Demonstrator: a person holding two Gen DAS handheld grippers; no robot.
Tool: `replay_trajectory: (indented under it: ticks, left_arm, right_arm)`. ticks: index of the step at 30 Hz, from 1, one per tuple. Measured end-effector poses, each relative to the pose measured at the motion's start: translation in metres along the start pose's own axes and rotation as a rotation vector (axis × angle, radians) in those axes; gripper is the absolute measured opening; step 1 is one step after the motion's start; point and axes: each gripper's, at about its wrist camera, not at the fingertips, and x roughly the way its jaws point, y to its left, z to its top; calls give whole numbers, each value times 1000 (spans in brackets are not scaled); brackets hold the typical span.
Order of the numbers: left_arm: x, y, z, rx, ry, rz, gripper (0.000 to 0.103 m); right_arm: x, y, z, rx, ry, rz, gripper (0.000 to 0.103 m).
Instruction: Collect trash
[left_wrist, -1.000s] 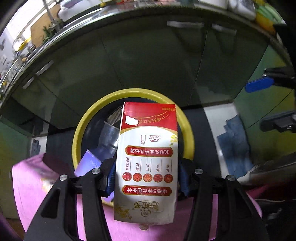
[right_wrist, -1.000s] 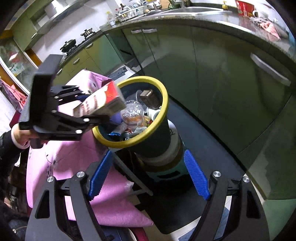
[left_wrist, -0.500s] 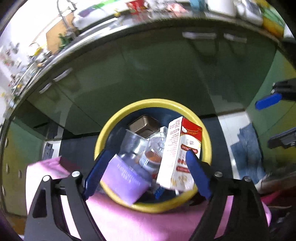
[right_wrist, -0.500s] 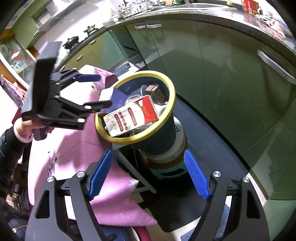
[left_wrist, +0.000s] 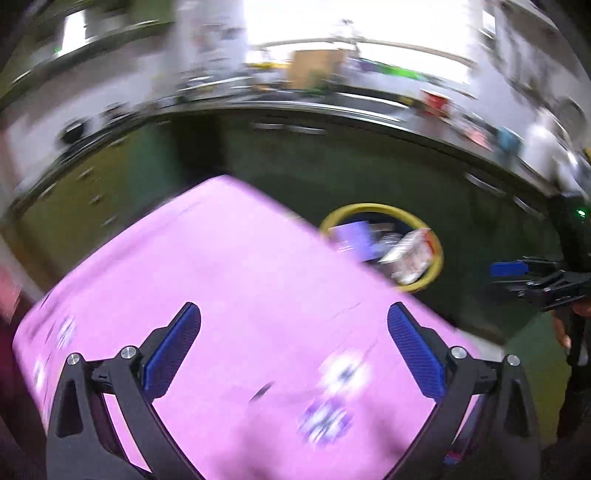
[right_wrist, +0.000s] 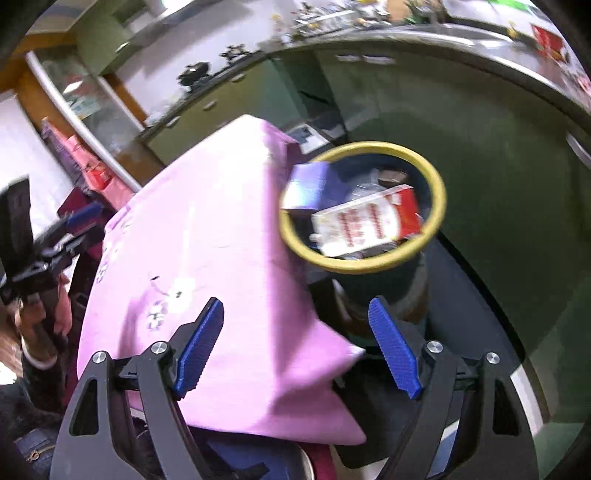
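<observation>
A pink cloth (right_wrist: 207, 229) covers the table and fills the near ground in both wrist views; its soft corner droops over the edge, and faint purple prints show on it. Just past the cloth's far edge stands a round bin (right_wrist: 437, 192) with a yellow rim and dark walls, in front of green cabinet doors (right_wrist: 498, 147) under a cluttered kitchen counter.

The red and white milk carton (right_wrist: 365, 221), a boxy printed cardboard pack, lies on its side on top of the trash in the bin, its long axis running across the opening with the red end toward the cabinets. Beside it a purple box (right_wrist: 308, 186) leans against the rim on the cloth's side. The left view is smeared by blur, so smaller items in the bin cannot be told.

The left hand-held gripper (left_wrist: 291, 347) hangs over the cloth, its blue ribbed pads (left_wrist: 173, 347) spreading wide with nothing between them. The right hand-held gripper (right_wrist: 295, 347) also stands wide apart and empty, over the cloth's drooping corner and short of the bin. Nothing lies between either gripper and the bin but cloth.
</observation>
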Motion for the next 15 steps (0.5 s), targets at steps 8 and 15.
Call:
replay_trajectory:
  ticks: [8, 15]
  left_arm:
    - [-106, 84, -94, -340, -71, 273, 96]
    - [-159, 93, -138, -441, -90, 366, 96]
  right_arm:
    - [-12, 90, -10, -207, -80, -39, 87]
    - [-41, 144, -33, -315, -202, -131, 92]
